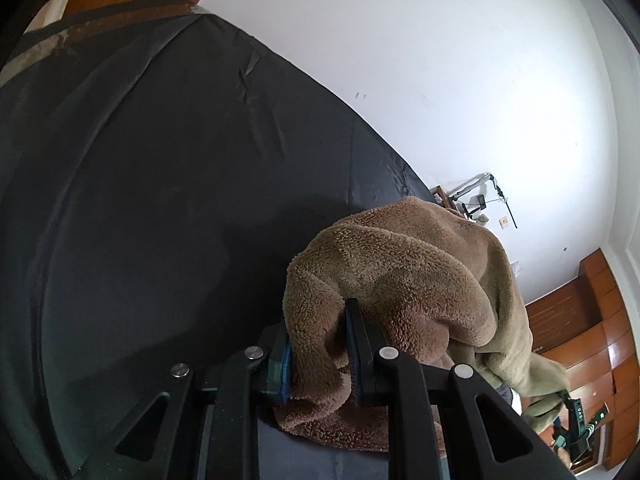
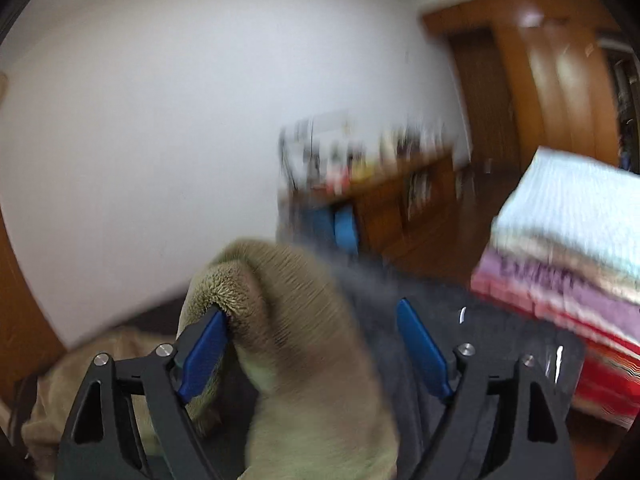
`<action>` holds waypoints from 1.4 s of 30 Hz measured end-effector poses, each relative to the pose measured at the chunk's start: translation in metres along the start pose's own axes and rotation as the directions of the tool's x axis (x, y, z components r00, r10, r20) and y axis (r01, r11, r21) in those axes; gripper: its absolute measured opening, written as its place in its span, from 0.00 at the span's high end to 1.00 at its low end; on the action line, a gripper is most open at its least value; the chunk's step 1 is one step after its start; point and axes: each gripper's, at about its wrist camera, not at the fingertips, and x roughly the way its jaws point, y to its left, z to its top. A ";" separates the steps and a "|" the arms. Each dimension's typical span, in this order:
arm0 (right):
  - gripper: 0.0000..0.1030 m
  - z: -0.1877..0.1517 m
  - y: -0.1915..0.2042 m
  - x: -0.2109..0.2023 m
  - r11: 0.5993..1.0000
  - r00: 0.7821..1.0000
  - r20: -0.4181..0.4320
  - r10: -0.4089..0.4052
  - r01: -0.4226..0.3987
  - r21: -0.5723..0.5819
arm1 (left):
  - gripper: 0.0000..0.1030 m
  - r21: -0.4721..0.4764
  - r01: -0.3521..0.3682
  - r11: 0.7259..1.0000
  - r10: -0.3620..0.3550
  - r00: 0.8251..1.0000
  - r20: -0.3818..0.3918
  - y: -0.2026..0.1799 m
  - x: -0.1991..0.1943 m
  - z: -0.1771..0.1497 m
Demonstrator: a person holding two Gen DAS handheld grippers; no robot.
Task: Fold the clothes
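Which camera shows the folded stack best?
The right wrist view: the folded stack sits at its right edge, blurred but with white, purple and red layers visible. The left wrist view doesn't show it.

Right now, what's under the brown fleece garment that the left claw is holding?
A dark sheet spreads out beneath the brown fleece garment, which is pinched in the left claw. Whatever lies directly under the bunched fleece is covered.

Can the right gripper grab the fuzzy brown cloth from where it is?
Probably yes. The right gripper is open, and the fuzzy brown cloth already bunches between its blue pads, nothing blocking.
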 end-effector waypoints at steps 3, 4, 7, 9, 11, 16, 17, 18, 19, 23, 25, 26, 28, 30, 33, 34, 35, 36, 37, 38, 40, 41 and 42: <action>0.16 -0.008 0.009 0.020 0.987 0.981 -0.138 0.135 -0.145 -0.063 | 0.79 0.015 -0.010 1.000 0.010 1.000 0.000 -0.007 0.002 -0.003; 0.16 -0.009 0.017 0.020 0.977 0.974 -0.146 0.171 -0.187 -0.106 | 0.79 0.017 -0.012 1.000 0.012 1.000 -0.001 -0.008 0.003 -0.005; 0.16 -0.011 0.048 0.013 0.913 0.938 -0.159 0.308 -0.339 -0.228 | 0.79 0.008 -0.007 1.000 0.007 1.000 -0.005 -0.009 0.006 -0.006; 0.16 -0.010 0.069 0.008 0.845 0.890 -0.181 0.418 -0.454 -0.282 | 0.79 0.006 -0.005 1.000 0.005 1.000 -0.005 -0.012 0.008 -0.006; 0.16 -0.006 0.097 0.010 0.775 0.848 -0.211 0.487 -0.530 -0.344 | 0.79 0.006 -0.004 1.000 0.004 1.000 -0.006 -0.016 0.011 -0.004; 0.16 0.005 0.139 0.059 0.681 0.787 -0.309 0.534 -0.617 -0.395 | 0.79 -0.003 0.012 1.000 -0.012 1.000 -0.006 0.003 0.004 0.004; 0.16 0.008 0.147 0.074 0.668 0.766 -0.341 0.545 -0.643 -0.376 | 0.79 -0.008 0.017 1.000 -0.017 1.000 -0.006 0.004 0.004 0.004; 0.16 0.009 0.149 0.090 0.663 0.746 -0.373 0.552 -0.664 -0.346 | 0.79 -0.012 0.021 1.000 -0.021 1.000 -0.006 0.005 0.004 0.004; 0.16 0.011 0.150 0.105 0.658 0.724 -0.403 0.560 -0.684 -0.314 | 0.79 -0.016 0.025 1.000 -0.025 1.000 -0.006 0.006 0.004 0.005; 0.16 0.024 0.149 0.170 0.664 0.637 -0.500 0.587 -0.732 -0.152 | 0.79 -0.011 0.027 1.000 -0.027 1.000 -0.004 0.008 0.005 0.007; 0.16 0.033 0.145 0.199 0.672 0.603 -0.526 0.600 -0.736 -0.077 | 0.79 -0.006 0.027 1.000 -0.027 1.000 -0.002 0.009 0.005 0.008; 0.16 0.035 0.144 0.210 0.669 0.580 -0.539 0.611 -0.743 -0.041 | 0.79 -0.005 0.027 1.000 -0.027 1.000 -0.002 0.009 0.005 0.009; 0.16 0.039 0.139 0.231 0.655 0.529 -0.560 0.638 -0.755 0.034 | 0.79 -0.001 0.027 1.000 -0.027 1.000 0.000 0.010 0.005 0.010; 0.16 0.041 0.135 0.247 0.637 0.476 -0.581 0.660 -0.765 0.097 | 0.79 0.002 0.026 1.000 -0.026 1.000 0.001 0.011 0.005 0.011; 0.16 0.034 0.139 0.259 0.617 0.418 -0.607 0.676 -0.771 0.156 | 0.78 0.000 0.024 1.000 -0.024 1.000 0.004 0.005 0.008 0.015; 0.16 0.031 0.139 0.257 0.597 0.389 -0.615 0.686 -0.783 0.171 | 0.78 0.000 0.024 1.000 -0.024 1.000 0.004 0.004 0.008 0.015; 0.16 0.028 0.140 0.255 0.577 0.359 -0.622 0.696 -0.795 0.187 | 0.78 0.003 0.024 1.000 -0.024 1.000 0.004 0.005 0.005 0.014; 0.16 0.025 0.140 0.253 0.557 0.329 -0.628 0.705 -0.806 0.203 | 0.78 0.004 0.024 1.000 -0.024 1.000 0.004 0.007 0.005 0.014; 0.16 0.023 0.142 0.243 0.521 0.301 -0.625 0.720 -0.830 0.201 | 0.78 0.005 0.024 1.000 -0.024 1.000 0.004 0.008 0.003 0.014; 0.16 0.021 0.143 0.232 0.481 0.272 -0.621 0.736 -0.855 0.196 | 0.78 0.006 0.024 1.000 -0.024 1.000 0.004 0.009 0.002 0.013; 0.15 0.021 0.144 0.207 0.404 0.219 -0.602 0.768 -0.895 0.190 | 0.78 0.007 0.025 1.000 -0.025 1.000 0.005 0.011 -0.001 0.012; 0.15 0.022 0.144 0.189 0.361 0.193 -0.591 0.783 -0.915 0.179 | 0.78 0.007 0.025 1.000 -0.025 1.000 0.004 0.012 -0.002 0.012; 0.15 0.020 0.145 0.173 0.324 0.169 -0.591 0.789 -0.932 0.165 | 0.78 0.008 0.026 1.000 -0.026 1.000 0.003 0.013 -0.004 0.013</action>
